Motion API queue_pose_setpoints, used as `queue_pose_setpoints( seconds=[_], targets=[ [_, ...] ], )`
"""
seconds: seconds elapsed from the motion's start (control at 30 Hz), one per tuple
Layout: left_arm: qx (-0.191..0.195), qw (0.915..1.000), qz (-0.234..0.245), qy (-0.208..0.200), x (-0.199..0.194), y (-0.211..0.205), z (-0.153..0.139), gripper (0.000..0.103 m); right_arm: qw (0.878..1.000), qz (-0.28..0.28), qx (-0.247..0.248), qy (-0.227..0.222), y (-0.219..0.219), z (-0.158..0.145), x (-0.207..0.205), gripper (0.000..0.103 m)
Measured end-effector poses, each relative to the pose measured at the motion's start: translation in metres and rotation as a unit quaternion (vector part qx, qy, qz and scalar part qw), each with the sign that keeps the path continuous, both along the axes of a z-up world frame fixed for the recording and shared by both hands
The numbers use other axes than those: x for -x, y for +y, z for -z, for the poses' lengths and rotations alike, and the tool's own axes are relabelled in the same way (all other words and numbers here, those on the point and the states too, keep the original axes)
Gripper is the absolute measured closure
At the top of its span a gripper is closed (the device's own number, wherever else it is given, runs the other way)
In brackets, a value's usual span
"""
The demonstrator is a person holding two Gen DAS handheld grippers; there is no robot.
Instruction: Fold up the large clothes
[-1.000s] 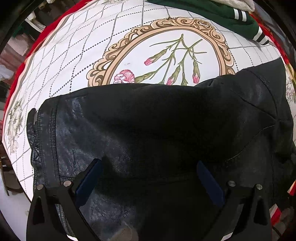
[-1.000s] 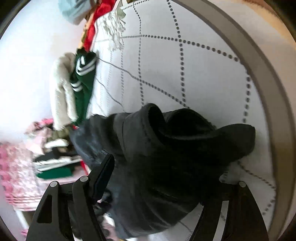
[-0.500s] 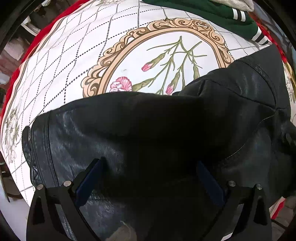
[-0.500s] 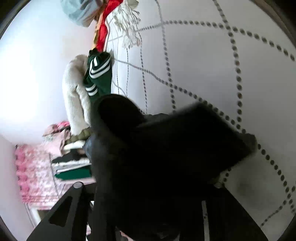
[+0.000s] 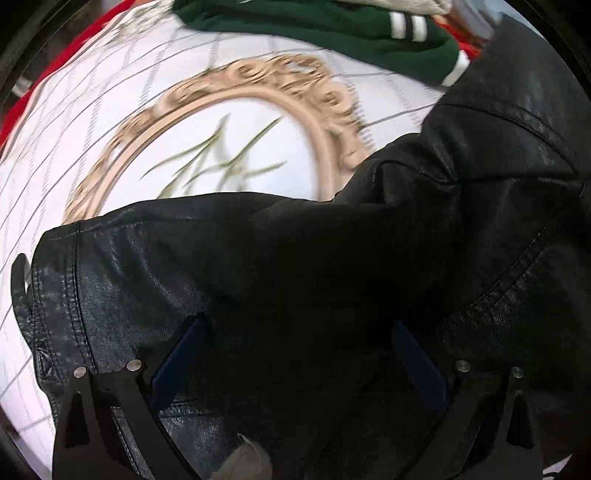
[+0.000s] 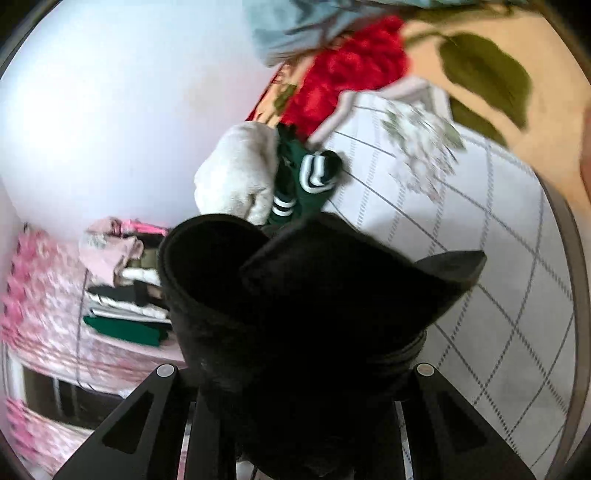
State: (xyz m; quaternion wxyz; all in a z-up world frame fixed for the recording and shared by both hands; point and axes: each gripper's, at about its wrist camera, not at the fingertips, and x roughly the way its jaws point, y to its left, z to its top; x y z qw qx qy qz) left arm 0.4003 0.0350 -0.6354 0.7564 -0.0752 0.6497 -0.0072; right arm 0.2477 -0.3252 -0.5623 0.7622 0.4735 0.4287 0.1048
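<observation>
A black leather jacket (image 5: 258,277) lies on a white bedspread (image 5: 110,129) with a tan oval frame print. My left gripper (image 5: 297,325) hovers just above the jacket's body, open, its blue pads (image 5: 177,354) wide apart with nothing pinched between them. In the right wrist view a bunched, curled part of the same jacket (image 6: 314,295) sticks up out of my right gripper (image 6: 295,398). Its jaws are closing with the leather clamped between them, lifted off the bed. The fabric hides the right fingertips.
A green garment with white stripes (image 5: 332,26) and a fluffy white one (image 6: 236,177) lie at the bed's far edge. Behind them are a red blanket (image 6: 351,74) and a light blue cloth (image 6: 295,29). A stack of folded clothes (image 6: 122,295) sits beyond the bed.
My right gripper closed on the jacket's bunched end and raised it. The jacket's right side rose in the left view, which slid across the jacket, covering the printed flowers.
</observation>
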Motion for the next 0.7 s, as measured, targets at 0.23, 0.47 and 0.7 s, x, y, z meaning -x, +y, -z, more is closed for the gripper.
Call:
queue_pose_setpoints(
  seconds=[0.23, 0.47, 0.7],
  targets=[
    [0.044, 0.9987, -0.021, -0.013, -0.011, 0.017, -0.005, 0.001, 0.997, -0.066, 0.040, -0.018, 0.042, -0.039, -0.012, 0.080],
    [0.092, 0.9709, -0.218, -0.039, 0.079, 0.165, -0.058, 0.001, 0.986, -0.165, -0.017, -0.025, 0.135, -0.054, 0.007, 0.080],
    [0.007, 0.9370, -0.344, -0.062, 0.184, 0.276, -0.113, 0.001, 0.944, -0.323, -0.049, 0.052, 0.282, 0.012, 0.044, 0.080]
  ],
)
